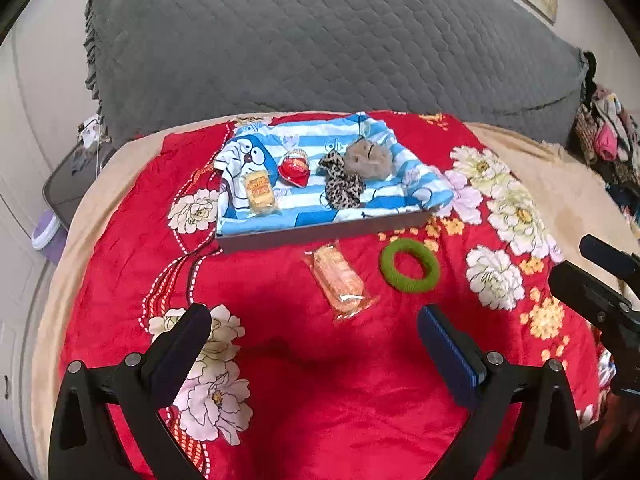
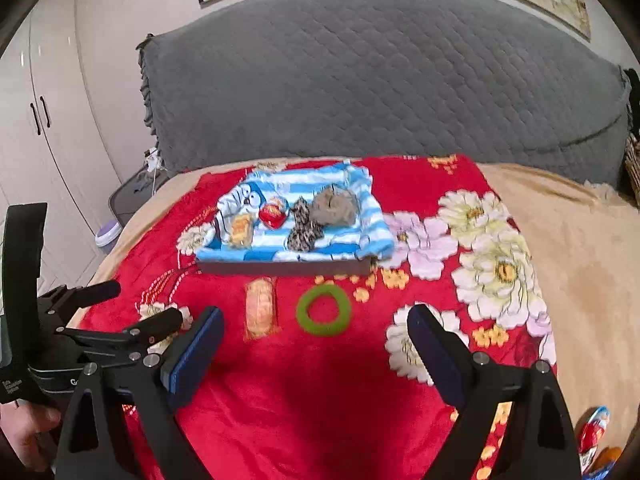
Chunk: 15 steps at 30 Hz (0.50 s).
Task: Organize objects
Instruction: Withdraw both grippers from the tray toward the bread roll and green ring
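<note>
A flat box [image 1: 320, 232] lined with a blue striped cartoon cloth [image 1: 280, 208] sits on the red floral blanket. In it lie a yellow snack pack [image 1: 261, 192], a red packet [image 1: 295, 168], a leopard-print scrunchie [image 1: 341, 182] and a grey-brown fuzzy scrunchie [image 1: 368, 158]. In front of the box lie an orange wrapped snack [image 1: 339, 280] and a green hair ring [image 1: 409, 265]. My left gripper [image 1: 314, 328] is open and empty, just short of them. My right gripper [image 2: 314, 332] is open and empty, near the snack [image 2: 260, 308] and ring [image 2: 324, 310]; the box [image 2: 288, 267] lies beyond.
A grey quilted headboard [image 1: 320, 40] stands behind the bed. A small table [image 1: 76, 176] and white wardrobe [image 2: 44, 120] are at the left. Clothes are piled at the right [image 1: 608, 136]. A red-blue packet [image 2: 594, 432] lies at the lower right on the beige sheet [image 2: 580, 260].
</note>
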Each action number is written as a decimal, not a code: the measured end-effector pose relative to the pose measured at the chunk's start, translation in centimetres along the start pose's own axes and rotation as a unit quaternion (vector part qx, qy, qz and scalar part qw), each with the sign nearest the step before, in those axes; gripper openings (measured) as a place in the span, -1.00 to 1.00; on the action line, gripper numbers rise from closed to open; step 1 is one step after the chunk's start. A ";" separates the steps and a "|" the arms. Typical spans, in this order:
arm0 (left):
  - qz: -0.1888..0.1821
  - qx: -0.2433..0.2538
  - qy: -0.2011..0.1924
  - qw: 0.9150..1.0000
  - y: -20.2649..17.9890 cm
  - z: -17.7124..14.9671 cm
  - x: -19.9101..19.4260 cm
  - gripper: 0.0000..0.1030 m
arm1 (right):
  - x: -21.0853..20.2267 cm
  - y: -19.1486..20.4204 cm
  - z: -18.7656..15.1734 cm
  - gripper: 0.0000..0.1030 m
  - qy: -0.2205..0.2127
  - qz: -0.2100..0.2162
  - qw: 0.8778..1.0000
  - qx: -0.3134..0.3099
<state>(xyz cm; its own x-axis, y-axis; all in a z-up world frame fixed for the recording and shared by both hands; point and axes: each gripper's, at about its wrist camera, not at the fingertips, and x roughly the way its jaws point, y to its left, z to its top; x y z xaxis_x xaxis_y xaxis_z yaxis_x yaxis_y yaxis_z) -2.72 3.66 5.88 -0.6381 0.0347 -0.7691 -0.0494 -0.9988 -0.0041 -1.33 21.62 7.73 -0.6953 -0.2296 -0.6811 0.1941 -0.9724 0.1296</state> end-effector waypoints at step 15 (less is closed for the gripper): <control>-0.004 0.003 0.018 1.000 -0.3 -0.3 5.3 0.99 | 6.3 -0.3 -2.5 0.80 0.066 -0.021 0.997 -0.021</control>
<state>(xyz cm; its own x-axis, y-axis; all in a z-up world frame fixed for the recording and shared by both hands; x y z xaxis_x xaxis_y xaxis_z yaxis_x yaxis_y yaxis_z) -5.85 4.11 1.63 -0.6101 0.0416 -0.7912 -0.0586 -0.9983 -0.0073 -4.04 20.63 1.64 -0.6067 -0.1776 -0.7748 0.1964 -0.9780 0.0703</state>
